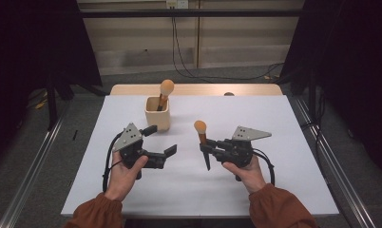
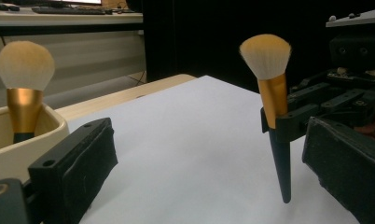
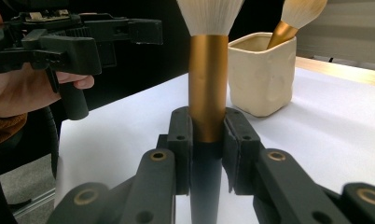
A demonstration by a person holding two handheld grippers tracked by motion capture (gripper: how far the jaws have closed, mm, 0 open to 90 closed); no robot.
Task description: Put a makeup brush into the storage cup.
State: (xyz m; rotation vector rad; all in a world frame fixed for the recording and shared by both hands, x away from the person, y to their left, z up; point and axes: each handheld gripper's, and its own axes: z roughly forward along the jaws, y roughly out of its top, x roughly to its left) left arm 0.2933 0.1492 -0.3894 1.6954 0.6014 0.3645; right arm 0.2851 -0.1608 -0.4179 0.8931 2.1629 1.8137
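My right gripper [image 1: 209, 145] is shut on a makeup brush [image 1: 202, 137] with a gold ferrule and a black handle. The brush stands upright, bristles up, its handle tip just above the white table [image 1: 255, 123]. In the right gripper view the pads [image 3: 182, 140] clamp the makeup brush [image 3: 207, 88] where ferrule meets handle. My left gripper [image 1: 160, 140] hangs open with nothing in it, between the right gripper and a cream cup [image 1: 157, 115]. A second brush [image 1: 166, 89] stands in that cup. The left gripper view looks past its own wide-apart jaws at the held brush [image 2: 272, 93] and the cup [image 2: 22, 151].
A white sheet covers the table, with a wooden strip [image 1: 198, 89] showing along the far edge. Metal rails [image 1: 32, 166] run along both sides on the floor. Cables [image 1: 189, 71] lie on the floor beyond the table. Dark curtains flank the area.
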